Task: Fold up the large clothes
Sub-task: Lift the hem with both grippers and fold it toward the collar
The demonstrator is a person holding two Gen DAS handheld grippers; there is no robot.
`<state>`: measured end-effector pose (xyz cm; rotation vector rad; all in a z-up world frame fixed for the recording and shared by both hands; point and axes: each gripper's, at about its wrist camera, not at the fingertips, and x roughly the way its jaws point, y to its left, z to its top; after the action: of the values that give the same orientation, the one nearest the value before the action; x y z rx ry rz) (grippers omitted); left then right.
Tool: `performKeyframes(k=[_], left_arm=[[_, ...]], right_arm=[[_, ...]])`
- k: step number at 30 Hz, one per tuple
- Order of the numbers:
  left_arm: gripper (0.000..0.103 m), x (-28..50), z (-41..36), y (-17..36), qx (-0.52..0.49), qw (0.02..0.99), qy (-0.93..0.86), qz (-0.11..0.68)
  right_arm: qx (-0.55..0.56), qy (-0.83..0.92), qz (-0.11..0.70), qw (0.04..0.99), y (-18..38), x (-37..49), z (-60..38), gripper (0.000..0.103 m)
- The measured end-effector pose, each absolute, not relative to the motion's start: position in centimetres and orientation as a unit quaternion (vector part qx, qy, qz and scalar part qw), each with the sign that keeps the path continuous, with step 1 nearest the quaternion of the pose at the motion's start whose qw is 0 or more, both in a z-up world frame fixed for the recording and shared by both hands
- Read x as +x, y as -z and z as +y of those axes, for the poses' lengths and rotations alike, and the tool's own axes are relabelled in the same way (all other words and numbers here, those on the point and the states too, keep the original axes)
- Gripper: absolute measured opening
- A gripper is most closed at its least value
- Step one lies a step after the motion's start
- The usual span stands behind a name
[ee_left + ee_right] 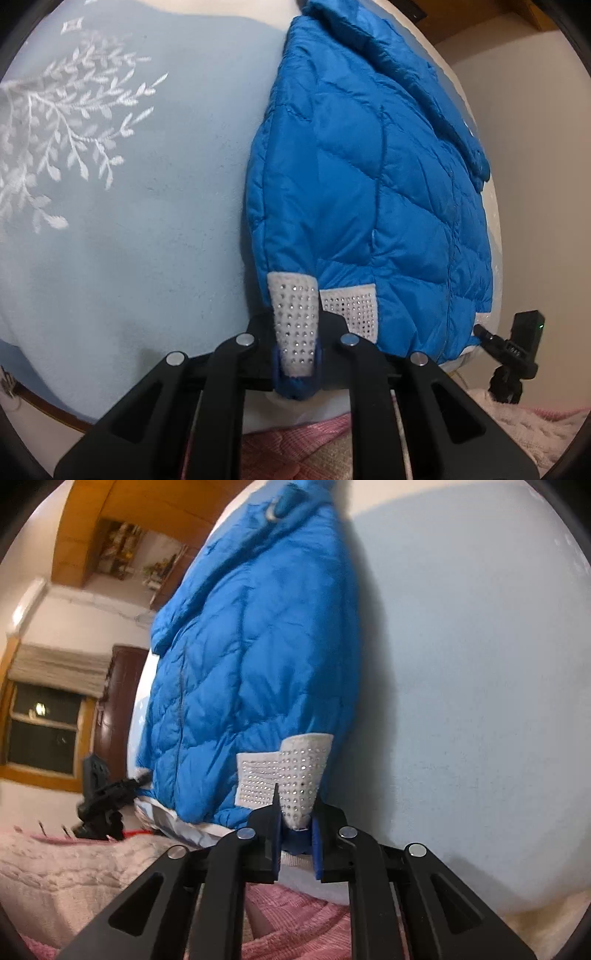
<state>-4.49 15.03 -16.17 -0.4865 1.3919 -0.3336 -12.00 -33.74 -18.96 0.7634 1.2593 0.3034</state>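
Broadly, a pale blue bedspread (155, 236) with a white leaf print fills the surface, and the blue quilted jacket (369, 177) lies along its edge, folded lengthwise, collar far and hem near. Beyond, the room shows a dark window (44, 731) and a wooden shelf (122, 546). Both tools grip the near end: the left gripper (295, 354) is closed on the studded white cuff (295, 314), and the right gripper (297, 834) appears clamped on the studded hem band (280, 775), though its pads partly hide the bite. Slick padded fabric could slip free if pulled unevenly, or the jacket could slide off the bed edge, undoing the fold.
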Motion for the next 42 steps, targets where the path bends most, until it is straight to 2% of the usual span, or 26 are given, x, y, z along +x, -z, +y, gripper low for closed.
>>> performKeyframes(k=[6,12,25,37,42], left_arm=[[0.011,-4.0,15.3,14.4,-0.228,0.730,0.179,0.618],[0.011,-2.1,15.1,9.7,-0.257,0.747,0.224,0.571],[0.011,10.3,12.2,2.8,-0.259,0.786,0.282,0.486],[0.011,24.6,8.0,1.8,-0.242,0.798,0.276,0.477],[0.011,29.4,7.0,3.5,-0.234,0.802,0.250,0.490]], right_arm=[[0.357,-0.158,0.544,0.742,16.3,-11.6,-34.2,0.011],[0.342,-0.175,0.510,0.770,12.2,-9.8,-33.9,0.011],[0.340,-0.193,0.445,0.805,5.2,1.4,-37.0,0.011],[0.339,-0.194,0.438,0.810,4.4,16.5,-40.0,0.011],[0.336,-0.189,0.448,0.807,5.3,22.1,-40.5,0.011]])
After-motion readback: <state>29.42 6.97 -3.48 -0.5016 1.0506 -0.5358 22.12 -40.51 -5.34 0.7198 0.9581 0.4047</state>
